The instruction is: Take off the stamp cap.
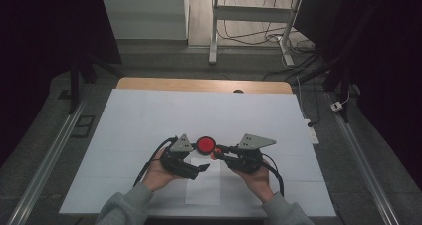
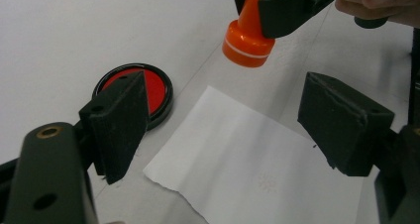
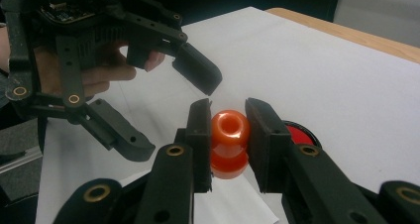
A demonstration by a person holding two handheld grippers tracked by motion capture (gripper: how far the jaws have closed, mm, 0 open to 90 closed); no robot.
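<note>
Right claw [image 3: 227,135] clamps a glossy orange, round-topped stamp [image 3: 229,143]; left claw [image 2: 223,130] gapes wide, holding nothing

White table sheet [image 1: 149,115]; cables, perhaps [image 1: 249,36].

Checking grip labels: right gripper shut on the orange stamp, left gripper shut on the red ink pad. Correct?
Half right. The left gripper is open and holds nothing; the red ink pad lies on the table beside its jaw, per the left gripper view. The right gripper does clamp the orange stamp.

Stamp [image 2: 247,33] above paper [image 2: 257,164], beside pad [image 2: 157,87].
</note>
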